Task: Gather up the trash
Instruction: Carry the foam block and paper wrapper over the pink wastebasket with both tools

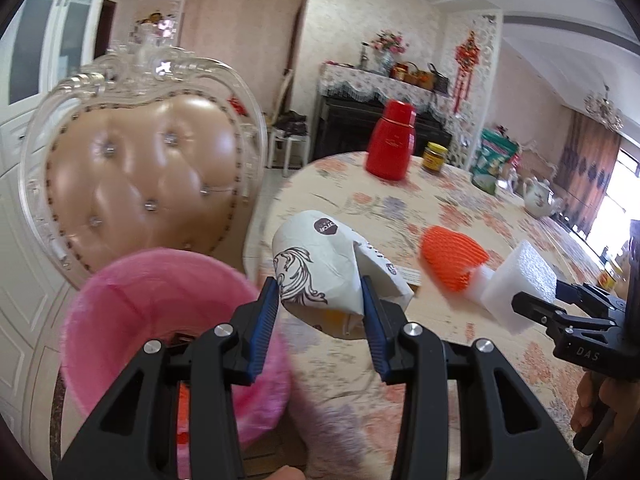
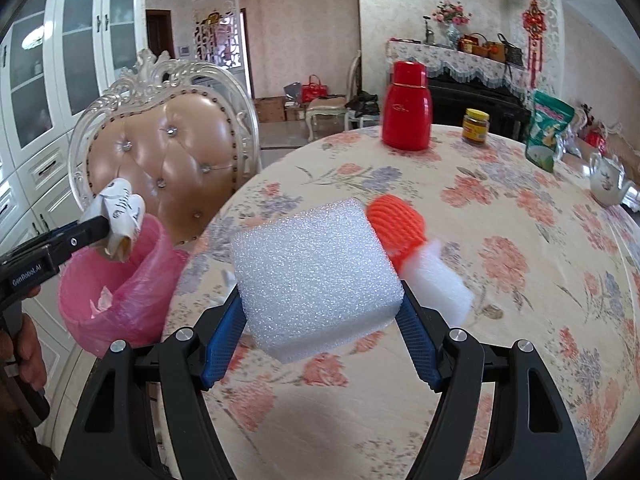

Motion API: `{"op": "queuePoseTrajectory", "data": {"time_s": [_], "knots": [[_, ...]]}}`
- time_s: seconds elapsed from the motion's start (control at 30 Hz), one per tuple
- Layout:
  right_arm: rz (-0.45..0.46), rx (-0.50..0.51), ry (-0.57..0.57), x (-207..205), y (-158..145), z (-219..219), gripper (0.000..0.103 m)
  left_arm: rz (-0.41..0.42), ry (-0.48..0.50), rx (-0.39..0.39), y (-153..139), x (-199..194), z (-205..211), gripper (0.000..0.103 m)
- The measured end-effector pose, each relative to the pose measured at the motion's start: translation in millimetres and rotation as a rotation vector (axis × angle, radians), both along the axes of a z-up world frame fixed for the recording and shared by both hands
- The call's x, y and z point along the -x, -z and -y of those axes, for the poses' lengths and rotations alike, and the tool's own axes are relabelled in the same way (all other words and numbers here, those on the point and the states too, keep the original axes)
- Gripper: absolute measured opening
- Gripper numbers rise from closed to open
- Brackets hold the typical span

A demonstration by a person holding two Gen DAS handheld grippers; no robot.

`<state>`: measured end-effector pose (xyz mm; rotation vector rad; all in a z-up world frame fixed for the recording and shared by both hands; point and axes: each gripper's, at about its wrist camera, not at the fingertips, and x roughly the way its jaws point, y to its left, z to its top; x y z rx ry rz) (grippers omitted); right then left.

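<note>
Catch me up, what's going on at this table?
A person is clearing trash with a pair of tongs in each hand. The left tongs grip a crumpled printed paper bag, held by the pink-lined bin at the table's edge. The right tongs clamp a white foam block above the floral tablecloth. An orange foam net and another white foam piece still lie on the table.

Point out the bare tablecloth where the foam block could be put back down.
Open cloth lies between the red flask and the orange foam net, and along the near edge under the right gripper. The far right is crowded: green pouch, teapot.
</note>
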<state>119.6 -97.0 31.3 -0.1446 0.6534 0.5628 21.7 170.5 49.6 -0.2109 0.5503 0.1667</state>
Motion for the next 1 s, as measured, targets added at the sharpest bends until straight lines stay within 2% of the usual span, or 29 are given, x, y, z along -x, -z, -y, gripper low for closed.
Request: {"op": "queuePoseTrajectory", "data": {"time_s": [0.33,1.0], "knots": [[0.01,0.0,-0.078,8,-9,-47,0.069,0.024,-0.112,-0.007,-9,40,-54,0.04],[0.008,0.025,-0.263,33,-17,-165,0.069,0.04,-0.246,0.021,-3,84,-125,0.04]]}}
